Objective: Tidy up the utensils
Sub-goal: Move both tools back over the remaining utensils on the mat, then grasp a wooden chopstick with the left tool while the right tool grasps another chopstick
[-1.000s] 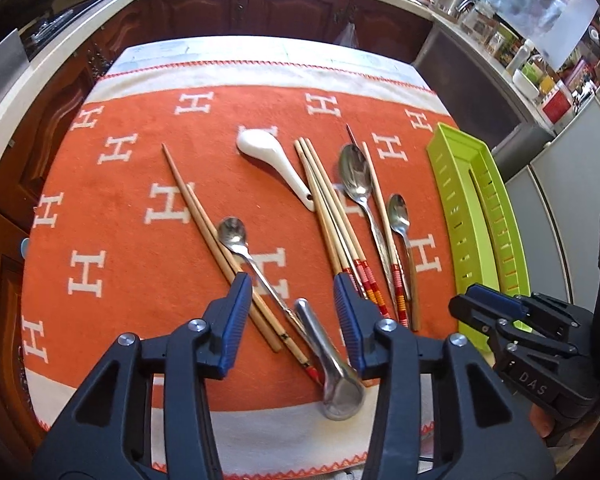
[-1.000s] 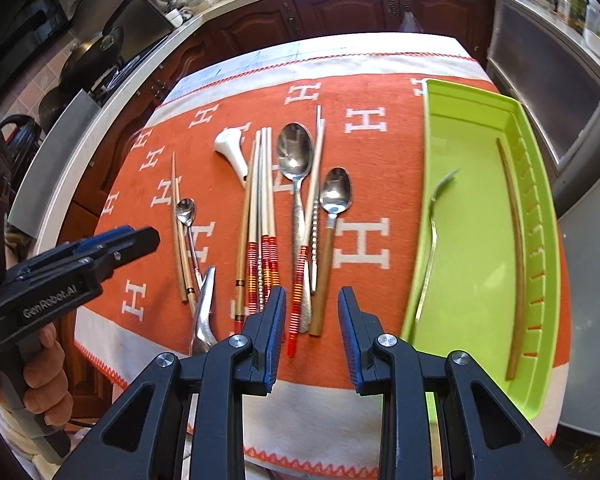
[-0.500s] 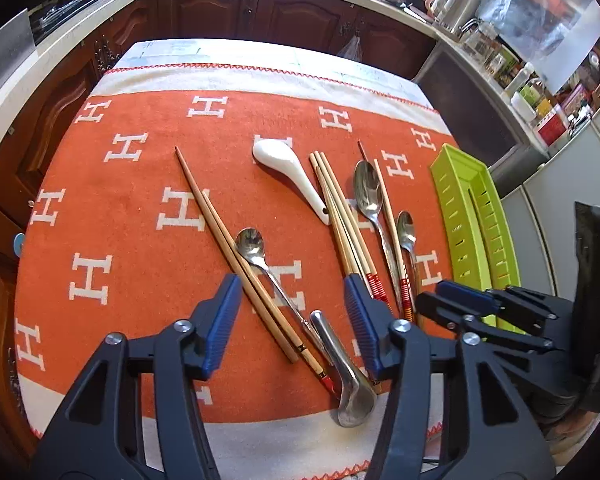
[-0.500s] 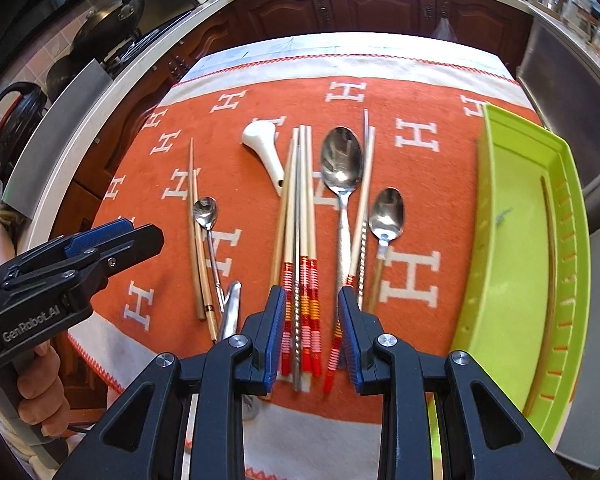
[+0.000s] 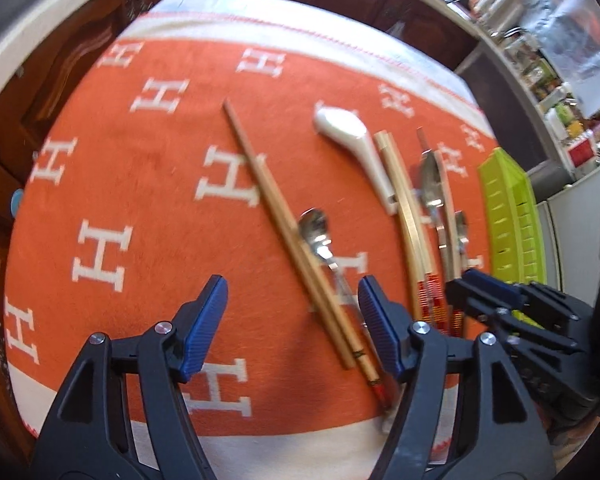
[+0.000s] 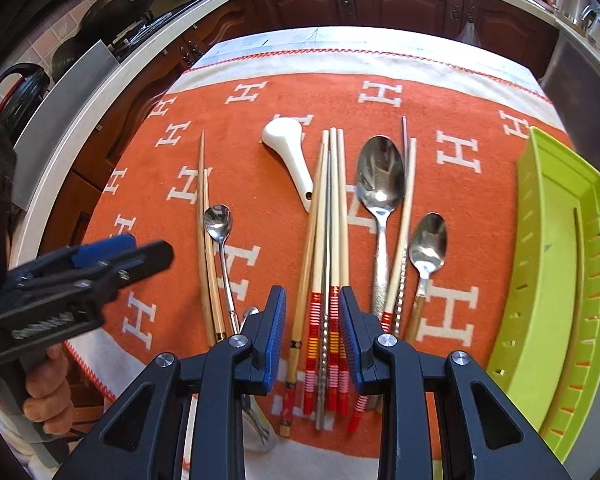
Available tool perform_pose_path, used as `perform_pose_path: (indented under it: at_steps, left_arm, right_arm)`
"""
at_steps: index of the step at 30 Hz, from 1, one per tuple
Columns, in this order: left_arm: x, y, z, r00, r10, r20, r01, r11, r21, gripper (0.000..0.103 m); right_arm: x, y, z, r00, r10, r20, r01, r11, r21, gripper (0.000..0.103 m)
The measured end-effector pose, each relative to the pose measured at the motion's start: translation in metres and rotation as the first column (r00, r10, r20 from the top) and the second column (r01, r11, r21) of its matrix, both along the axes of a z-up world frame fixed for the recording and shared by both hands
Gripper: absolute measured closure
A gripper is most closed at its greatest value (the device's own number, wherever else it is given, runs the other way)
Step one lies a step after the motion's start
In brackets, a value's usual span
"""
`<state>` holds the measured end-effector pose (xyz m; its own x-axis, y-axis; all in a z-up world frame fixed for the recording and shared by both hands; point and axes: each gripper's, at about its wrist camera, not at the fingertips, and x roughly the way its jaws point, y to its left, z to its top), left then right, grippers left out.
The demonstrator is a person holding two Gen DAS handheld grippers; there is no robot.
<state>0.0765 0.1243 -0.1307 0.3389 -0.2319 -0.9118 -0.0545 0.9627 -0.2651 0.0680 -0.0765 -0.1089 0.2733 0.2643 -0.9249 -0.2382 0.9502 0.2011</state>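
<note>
From the left wrist camera, the left claw [image 5: 292, 312] is wide apart and its jaws are opening. It holds nothing. Between its blue pads [image 5: 204, 332] lies the bare orange cloth [image 5: 140, 200] with white H marks. A pair of plain wooden chopsticks [image 5: 288, 232] runs slanted across the gap, close to the right pad. A small metal spoon [image 5: 314, 226] lies just beside them. A white soup spoon [image 5: 352, 140] sits farther back. The right claw [image 5: 460, 284] shows at the right edge, over the striped chopstick ends. The green tray [image 5: 512, 216] is behind it. This picture is blurry.

From the right wrist camera, the right claw [image 6: 312, 336] is open only a little. It grips nothing that I can see. A bunch of chopsticks with red and orange stripes [image 6: 328, 264] lies on the cloth under the gap. A big metal spoon [image 6: 380, 176] and a middle-sized spoon [image 6: 428, 240] lie to the right. The green tray [image 6: 548, 280] is at the far right, with one long stick [image 6: 575, 272] in it. The left claw [image 6: 140, 252] and a hand [image 6: 44, 392] show at the left.
</note>
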Motion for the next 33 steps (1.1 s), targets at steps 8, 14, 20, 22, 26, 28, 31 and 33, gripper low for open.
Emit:
perform_pose_path:
  at_steps: [8,14,20,22,26,28,31,33]
  left_arm:
    - [0.012,0.008,-0.028,0.997,0.063,-0.049,-0.062,0.998,0.028,0.051]
    - [0.023,-0.013,-0.032,0.999,0.039,-0.037,-0.034,0.989,0.145,0.051]
    - [0.029,-0.025,-0.030,0.999,0.031,-0.030,-0.024,0.979,0.204,0.051]
    - [0.028,-0.023,-0.030,0.998,0.043,-0.035,-0.035,0.980,0.198,0.052]
    - [0.025,-0.020,-0.030,0.998,0.049,-0.037,-0.041,0.981,0.189,0.053]
    - [0.023,-0.021,-0.029,0.998,0.043,-0.036,-0.035,0.979,0.202,0.053]
    - [0.021,-0.026,-0.032,0.999,0.033,-0.042,-0.021,0.967,0.252,0.055]
    - [0.020,-0.027,-0.032,0.999,0.034,-0.038,-0.023,0.966,0.258,0.055]
  right_arm:
    - [0.006,0.007,-0.014,1.000,0.019,-0.020,-0.019,1.000,0.015,0.076]
    - [0.007,0.004,-0.020,1.000,0.014,-0.024,-0.013,1.000,0.025,0.076]
    - [0.005,0.000,-0.023,1.000,0.011,-0.023,-0.010,0.999,0.035,0.076]
    - [0.004,-0.001,-0.023,1.000,0.011,-0.022,-0.010,0.999,0.040,0.076]
    - [0.002,-0.002,-0.025,1.000,0.016,-0.026,-0.015,0.999,0.041,0.076]
    - [0.001,-0.001,-0.026,0.999,0.019,-0.028,-0.018,0.999,0.042,0.076]
    - [-0.001,-0.001,-0.024,1.000,0.021,-0.023,-0.020,0.999,0.044,0.076]
    - [-0.002,-0.001,-0.024,1.000,0.018,-0.021,-0.017,0.999,0.044,0.076]
